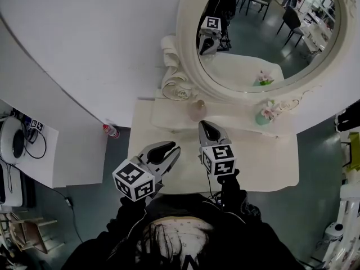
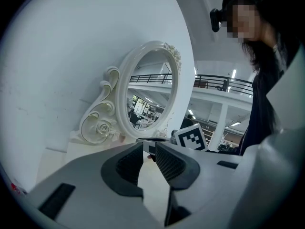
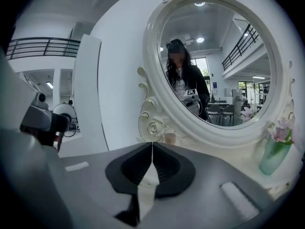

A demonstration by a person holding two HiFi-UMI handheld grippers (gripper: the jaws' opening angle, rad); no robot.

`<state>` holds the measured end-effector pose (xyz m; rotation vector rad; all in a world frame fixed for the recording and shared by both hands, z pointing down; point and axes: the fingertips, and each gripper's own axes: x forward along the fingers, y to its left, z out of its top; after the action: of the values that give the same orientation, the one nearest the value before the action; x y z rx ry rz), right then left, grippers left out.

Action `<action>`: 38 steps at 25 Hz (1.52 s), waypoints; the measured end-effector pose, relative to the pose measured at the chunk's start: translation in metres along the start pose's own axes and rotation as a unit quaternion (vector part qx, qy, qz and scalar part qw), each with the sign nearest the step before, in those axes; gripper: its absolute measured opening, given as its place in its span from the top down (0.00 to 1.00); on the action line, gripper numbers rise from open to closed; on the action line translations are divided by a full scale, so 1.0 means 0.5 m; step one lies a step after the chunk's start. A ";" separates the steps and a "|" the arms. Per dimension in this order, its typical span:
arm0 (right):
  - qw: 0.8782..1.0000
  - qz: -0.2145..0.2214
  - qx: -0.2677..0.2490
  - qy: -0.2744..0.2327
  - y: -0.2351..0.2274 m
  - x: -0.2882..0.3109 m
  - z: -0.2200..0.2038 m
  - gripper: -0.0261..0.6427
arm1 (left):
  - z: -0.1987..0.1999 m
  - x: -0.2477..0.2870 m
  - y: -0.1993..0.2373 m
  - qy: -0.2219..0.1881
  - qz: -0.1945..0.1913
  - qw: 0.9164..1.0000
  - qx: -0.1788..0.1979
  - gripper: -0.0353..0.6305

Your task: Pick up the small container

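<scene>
You are holding the right gripper (image 1: 209, 129) over the white dressing table (image 1: 264, 167) with its jaws pressed together and nothing in them. It is pointing toward the small container (image 1: 198, 110), which is sitting on the raised shelf (image 1: 166, 114) at the foot of the oval mirror (image 1: 188, 66), just beside the scrolled carving of the frame. The left gripper (image 1: 169, 151) is hanging nearer to you, its jaws drawn in to a bare slit and likewise gripping nothing.

The risk I am seeing is this: jaws arriving closed will be pushing the container rather than taking it. It is standing so near the frame that a nudge could be tipping it against the carving or off the shelf edge (it looks light, so probably easy to knock). Opening very wide could be catching the frame instead. The vase of flowers (image 1: 263, 116) is standing well apart to the right, so it is worrying me less.

The container is showing small and washed out. I cannot tell its exact shape or whether it has a lid. In the right gripper view it is peeking just above the jaw tips, and in the left gripper view I am not picking it out with any confidence.
</scene>
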<state>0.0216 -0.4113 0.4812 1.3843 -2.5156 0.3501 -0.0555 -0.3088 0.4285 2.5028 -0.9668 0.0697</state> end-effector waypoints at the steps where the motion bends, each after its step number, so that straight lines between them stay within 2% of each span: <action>1: 1.000 0.001 -0.004 0.007 -0.007 0.011 -0.006 0.91 | 0.000 0.002 0.003 0.000 0.003 1.000 -0.001 0.84; 2: 1.000 0.003 -0.007 0.013 -0.013 0.021 -0.011 0.85 | 0.000 0.003 0.006 0.001 0.005 1.000 -0.002 0.84; 6: 1.000 0.001 -0.007 0.027 -0.035 0.056 -0.021 0.85 | -0.003 0.009 0.017 0.004 0.015 1.000 -0.006 0.84; 15: 0.999 -0.016 -0.005 0.046 -0.072 0.130 -0.035 0.71 | -0.008 0.010 0.040 0.008 0.038 0.999 -0.013 0.84; 26: 0.998 -0.025 -0.017 0.049 -0.084 0.190 -0.033 0.70 | -0.014 -0.003 0.070 0.009 0.067 0.997 -0.024 0.84; 38: 0.998 -0.032 -0.009 0.046 -0.090 0.194 -0.031 0.73 | -0.019 -0.008 0.081 0.010 0.072 0.997 -0.029 0.84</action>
<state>0.0110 -0.5061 0.5315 1.4048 -2.3905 0.3700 -0.0837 -0.3285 0.4523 2.3738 -1.1227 0.1104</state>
